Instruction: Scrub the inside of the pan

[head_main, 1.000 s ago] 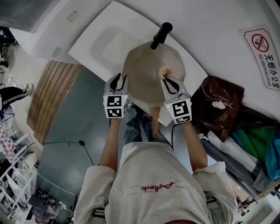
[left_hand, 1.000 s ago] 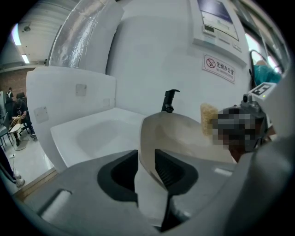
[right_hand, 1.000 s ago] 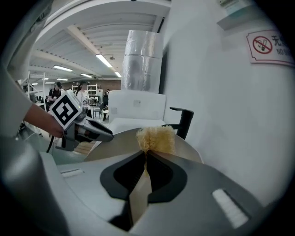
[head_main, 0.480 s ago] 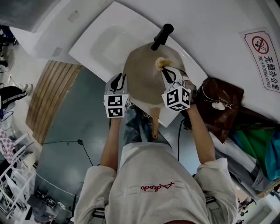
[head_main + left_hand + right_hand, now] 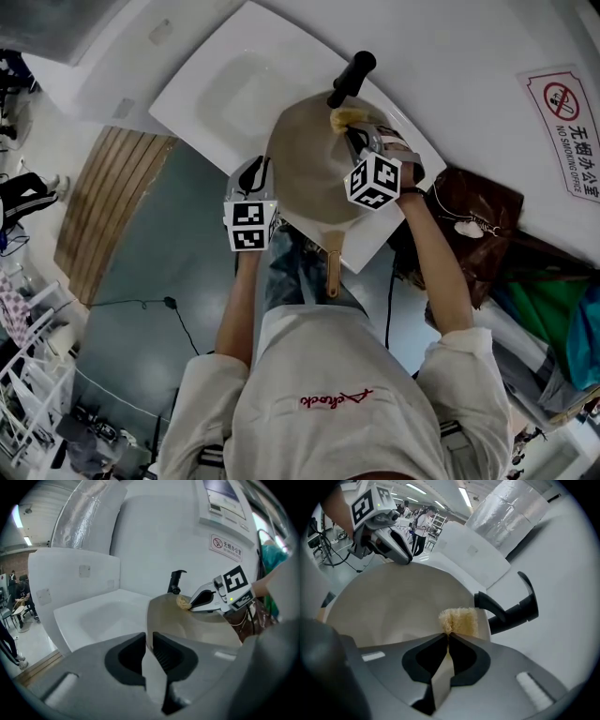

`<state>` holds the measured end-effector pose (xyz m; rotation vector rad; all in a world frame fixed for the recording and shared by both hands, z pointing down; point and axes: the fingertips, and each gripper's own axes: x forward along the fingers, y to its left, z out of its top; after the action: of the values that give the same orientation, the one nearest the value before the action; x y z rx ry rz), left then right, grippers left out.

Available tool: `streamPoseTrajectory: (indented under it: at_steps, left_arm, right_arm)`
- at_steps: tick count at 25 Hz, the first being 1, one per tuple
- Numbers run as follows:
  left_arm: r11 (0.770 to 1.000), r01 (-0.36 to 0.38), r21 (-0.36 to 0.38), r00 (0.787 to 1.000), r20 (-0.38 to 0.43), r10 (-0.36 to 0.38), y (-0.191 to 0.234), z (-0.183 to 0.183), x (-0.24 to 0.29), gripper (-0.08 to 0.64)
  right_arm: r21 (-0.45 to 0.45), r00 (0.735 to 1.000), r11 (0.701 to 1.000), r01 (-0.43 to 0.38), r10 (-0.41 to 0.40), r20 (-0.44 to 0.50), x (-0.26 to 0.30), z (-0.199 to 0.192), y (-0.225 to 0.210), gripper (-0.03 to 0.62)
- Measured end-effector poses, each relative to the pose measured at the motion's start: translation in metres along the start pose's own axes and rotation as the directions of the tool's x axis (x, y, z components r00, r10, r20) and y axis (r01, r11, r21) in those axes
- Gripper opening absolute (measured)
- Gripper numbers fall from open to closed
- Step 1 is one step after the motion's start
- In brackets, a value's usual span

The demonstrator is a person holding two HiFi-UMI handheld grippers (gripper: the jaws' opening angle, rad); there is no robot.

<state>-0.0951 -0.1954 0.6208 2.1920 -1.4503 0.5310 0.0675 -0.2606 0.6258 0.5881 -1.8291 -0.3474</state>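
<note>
A beige pan stands tilted over the near corner of a white sink, its wooden handle pointing back at the person. My left gripper is at the pan's left rim. Its jaws have just been closing and now pinch that rim. My right gripper is shut on a yellow scrub sponge. It holds the sponge against the inside of the pan at its far edge. In the left gripper view, the right gripper and sponge show across the pan.
A black faucet rises just beyond the pan's far rim, close to the sponge. A brown bag lies on the counter at the right, under a no-smoking sign. Wooden slats sit on the floor at the left.
My right gripper has carried the sponge from the pan's near right rim up to its far edge by the faucet, rolling as it went. The left gripper has stayed at the left rim.
</note>
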Motion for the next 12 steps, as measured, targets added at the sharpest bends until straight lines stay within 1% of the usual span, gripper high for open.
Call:
streamPoseTrajectory:
  at_steps: [5,10,12]
  left_arm:
    - [1.000,-0.002,-0.005,1.000,0.000,0.002,0.000,0.000,-0.001,0.048]
    - [1.000,-0.003,-0.010,1.000,0.003,0.003,0.001,0.000,-0.001,0.048]
    - [1.000,-0.004,-0.010,1.000,0.004,0.004,0.001,0.001,0.000,0.048]
  right_arm:
    - [0.007,0.997,0.999,-0.039,0.040,-0.071,0.015,-0.015,0.004,0.023]
    - [-0.070,0.989,0.995,-0.073,0.063,-0.136,0.025,-0.025,0.013,0.023]
    - [-0.082,0.984,0.993,-0.086,0.072,-0.161,0.028,-0.026,0.015,0.023]
